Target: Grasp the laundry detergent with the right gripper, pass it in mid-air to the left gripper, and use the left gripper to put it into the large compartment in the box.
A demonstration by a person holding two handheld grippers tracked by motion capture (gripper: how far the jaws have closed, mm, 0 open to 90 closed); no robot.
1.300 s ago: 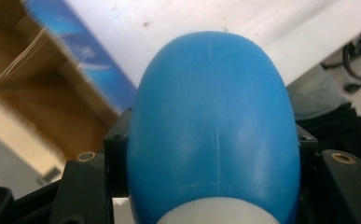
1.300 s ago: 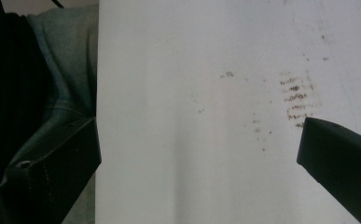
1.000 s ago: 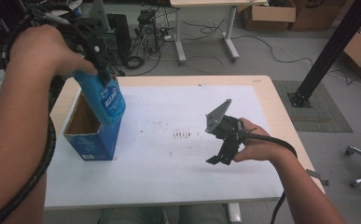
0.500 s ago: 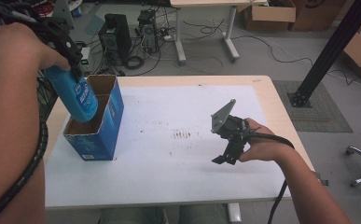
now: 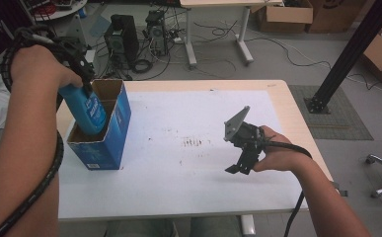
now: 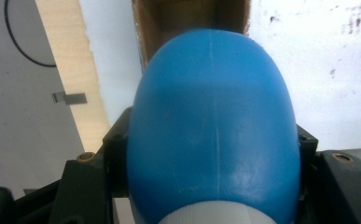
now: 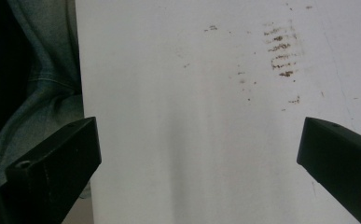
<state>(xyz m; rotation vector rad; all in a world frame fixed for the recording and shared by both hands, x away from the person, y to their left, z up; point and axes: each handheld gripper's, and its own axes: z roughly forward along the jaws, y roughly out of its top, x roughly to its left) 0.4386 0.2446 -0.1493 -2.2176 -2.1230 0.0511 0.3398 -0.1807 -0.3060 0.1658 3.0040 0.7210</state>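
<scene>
A blue plastic bottle (image 5: pixel 87 111) is tilted with its lower end inside the open blue cardboard box (image 5: pixel 114 140) at the table's left. My left gripper (image 5: pixel 82 81) is shut on the bottle near its white neck. In the left gripper view the bottle (image 6: pixel 213 135) bulges between the jaws, with the box's brown inside (image 6: pixel 187 16) beyond it. My right gripper (image 5: pixel 238 165) hovers low over the white table sheet at the right, open and holding nothing; its jaws stand wide apart in the right gripper view (image 7: pixel 199 154).
The white sheet (image 5: pixel 188 168) on the wooden table has brown smudges (image 5: pixel 193 143) near its middle. Beyond the far edge are computer towers (image 5: pixel 122 37), cables and another desk. A black post (image 5: pixel 349 49) stands at the right. The person's grey-clad legs (image 7: pixel 43 88) lie past the near edge.
My left gripper has carried the bottle down and left, from above the box into its opening. The right gripper has drifted slightly right and stayed open.
</scene>
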